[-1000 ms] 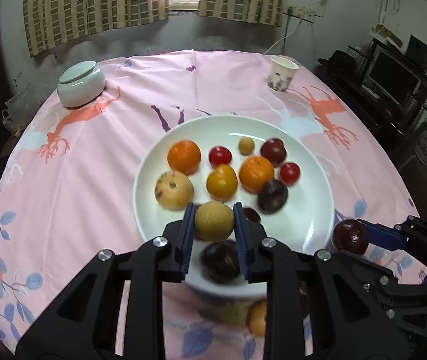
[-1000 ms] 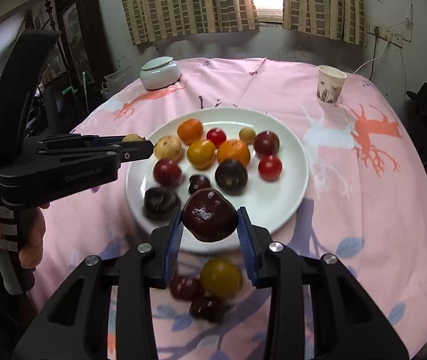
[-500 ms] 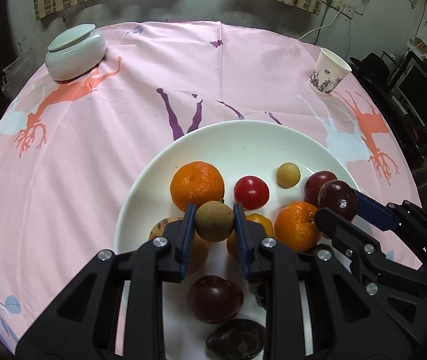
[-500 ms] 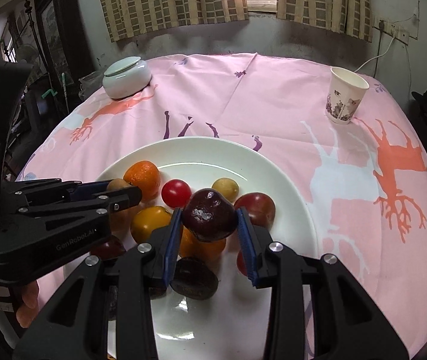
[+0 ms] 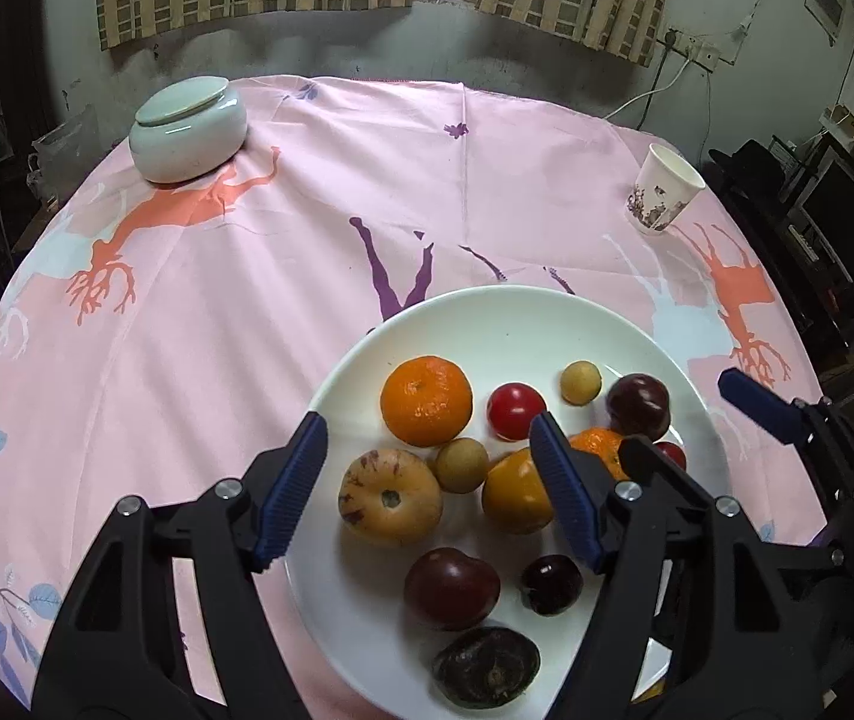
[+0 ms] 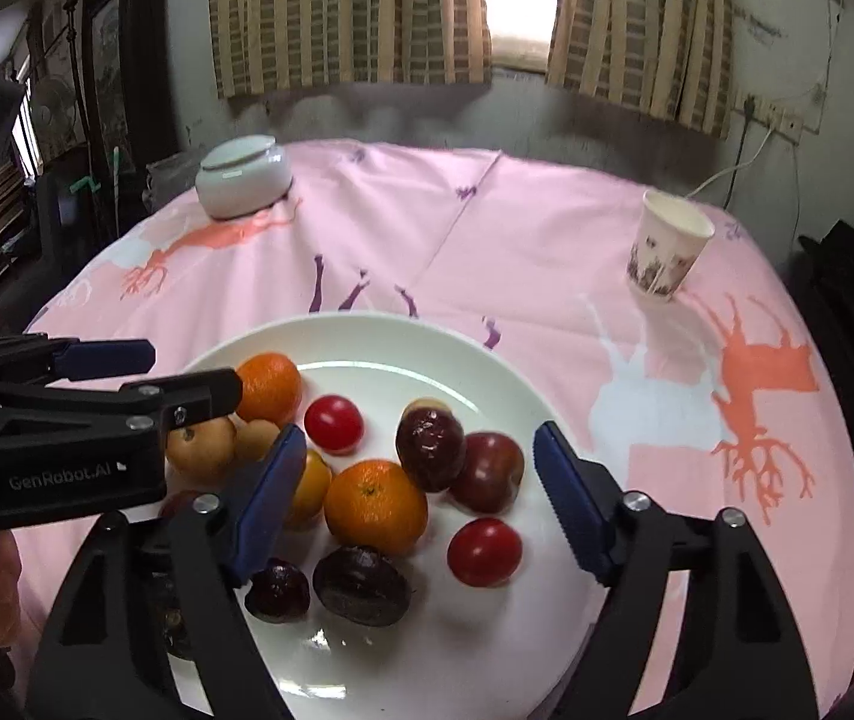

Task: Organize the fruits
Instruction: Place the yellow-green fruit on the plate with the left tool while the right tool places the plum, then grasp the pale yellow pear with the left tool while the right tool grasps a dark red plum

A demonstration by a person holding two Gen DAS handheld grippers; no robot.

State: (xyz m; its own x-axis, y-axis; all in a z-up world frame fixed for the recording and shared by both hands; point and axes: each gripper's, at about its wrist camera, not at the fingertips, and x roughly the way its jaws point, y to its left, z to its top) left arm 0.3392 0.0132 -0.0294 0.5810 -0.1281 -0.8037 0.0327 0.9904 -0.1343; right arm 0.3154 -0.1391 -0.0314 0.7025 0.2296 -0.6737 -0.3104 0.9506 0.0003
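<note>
Both tongs, left point(image 5: 430, 495) and right point(image 6: 418, 501), just spread, empty, above fruit-filled white plate point(image 5: 505, 315).

You are looking at one white plate point(image 5: 490, 315) holding two oranges point(image 5: 426, 399), two red tomatoes point(image 6: 333, 423), one lidded jar point(image 5: 187, 129) sitting at ten o'clock, and one paper cup point(image 5: 662, 197) at two o'clock.

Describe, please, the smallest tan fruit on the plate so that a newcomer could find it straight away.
Start at the white plate on the pink tablecloth. Look toward its far side, between the red tomato and the dark plum. The small round tan fruit there is pale yellow-brown, and smaller than the other tan fruit, which lies by the speckled pear.
</note>
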